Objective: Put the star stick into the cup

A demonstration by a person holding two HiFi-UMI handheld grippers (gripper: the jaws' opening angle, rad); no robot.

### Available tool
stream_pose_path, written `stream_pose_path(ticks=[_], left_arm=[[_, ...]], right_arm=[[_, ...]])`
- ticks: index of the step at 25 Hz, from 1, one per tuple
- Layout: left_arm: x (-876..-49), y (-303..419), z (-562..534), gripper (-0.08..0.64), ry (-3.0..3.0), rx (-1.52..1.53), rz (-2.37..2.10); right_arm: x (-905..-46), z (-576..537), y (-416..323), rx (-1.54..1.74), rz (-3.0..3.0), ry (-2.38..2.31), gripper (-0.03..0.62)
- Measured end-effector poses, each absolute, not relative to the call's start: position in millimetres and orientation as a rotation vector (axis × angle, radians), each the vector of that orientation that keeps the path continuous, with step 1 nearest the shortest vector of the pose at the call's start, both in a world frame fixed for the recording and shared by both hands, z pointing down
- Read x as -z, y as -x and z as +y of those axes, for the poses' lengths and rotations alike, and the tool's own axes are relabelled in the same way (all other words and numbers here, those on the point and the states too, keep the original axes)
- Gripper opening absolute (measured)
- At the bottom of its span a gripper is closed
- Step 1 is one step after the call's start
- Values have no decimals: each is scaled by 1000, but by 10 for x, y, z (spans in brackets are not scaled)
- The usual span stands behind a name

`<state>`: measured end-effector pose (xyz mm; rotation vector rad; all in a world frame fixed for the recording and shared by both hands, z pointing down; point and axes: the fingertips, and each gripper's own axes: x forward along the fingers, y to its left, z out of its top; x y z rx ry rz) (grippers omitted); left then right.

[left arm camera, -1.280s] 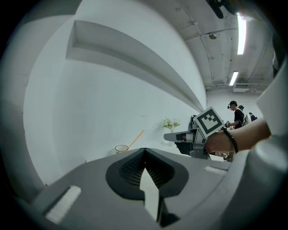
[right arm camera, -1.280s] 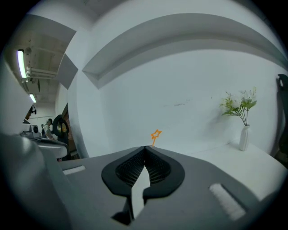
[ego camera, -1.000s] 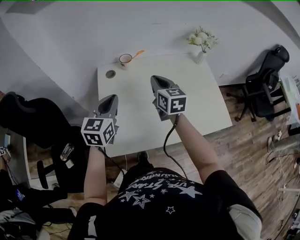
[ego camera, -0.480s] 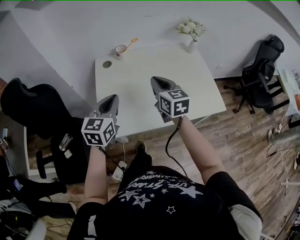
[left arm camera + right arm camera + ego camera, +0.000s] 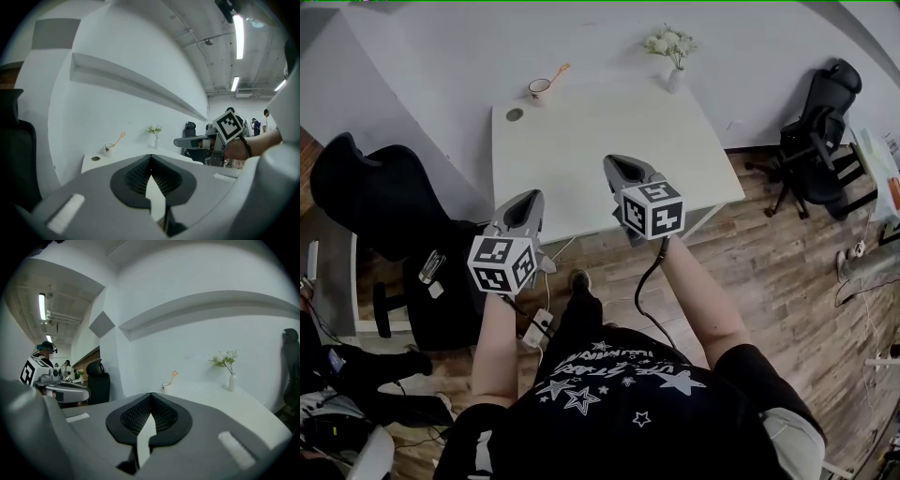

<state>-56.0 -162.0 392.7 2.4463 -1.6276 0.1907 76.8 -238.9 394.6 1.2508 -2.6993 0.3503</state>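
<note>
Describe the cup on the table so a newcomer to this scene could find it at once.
Start at the white table by the wall and go to its far left corner, just beyond the round dark disc. The small white cup stands there. Unlike the vase of white flowers at the far right corner, it has an orange star stick leaning out of it.

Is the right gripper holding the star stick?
No, the right gripper has its jaws shut together on nothing, and the star stick stands in the cup far ahead of it.
</note>
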Motion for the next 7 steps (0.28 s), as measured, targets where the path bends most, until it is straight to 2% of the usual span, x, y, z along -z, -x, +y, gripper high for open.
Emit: stream_pose_path(ticks=[7], left_arm=[[-4035, 453, -1244, 3, -2432, -195, -1629]], right_arm=[[-3991, -1986, -835, -309, -2710, -1221, 14]])
